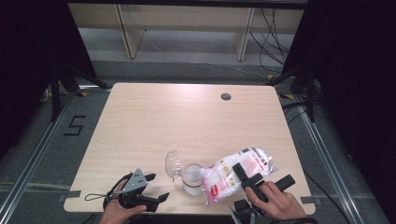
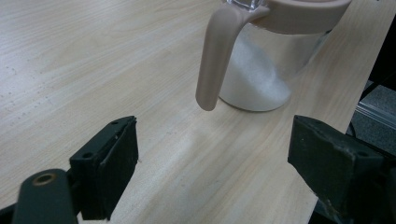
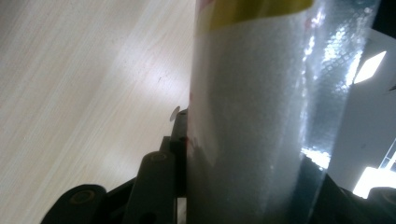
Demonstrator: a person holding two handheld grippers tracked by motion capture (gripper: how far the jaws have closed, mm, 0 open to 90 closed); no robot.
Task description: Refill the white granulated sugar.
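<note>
Now the right gripper (image 1: 254, 179) holds a bag (image 1: 236, 173) of white grains, tilted with its mouth toward a jar (image 1: 192, 178) near the front edge of the table (image 1: 187, 116). In the right gripper view the bag (image 3: 247, 116) stands between the two black jaws, and both jaws press against its clear plastic, so the grip is closed on it. A yellow band shows at the top of the bag in this view, and in the high view a red and white label is on its side.

The jar is of clear glass and has white grains at its bottom. Its lid (image 1: 173, 163) is swung open to the left side and stands almost upright. In the left gripper view the jar (image 2: 261, 70) is straight ahead, with a beige ring around its top and a beige handle (image 2: 215, 60) that hangs down on the near side. The grains inside lie in a slope against the wall.

The left gripper (image 1: 152, 186) rests low at the front left of the table, near the jar but apart from it. Its jaws stand wide open with only bare wood between them, and a hand (image 1: 119, 212) holds it from below.

Between the left gripper and the jar nothing stands in the way. A small round hole (image 1: 226, 96) is in the far part of the table, well apart from everything. Behind the table I see a grey floor, wooden furniture legs and some cables.
</note>
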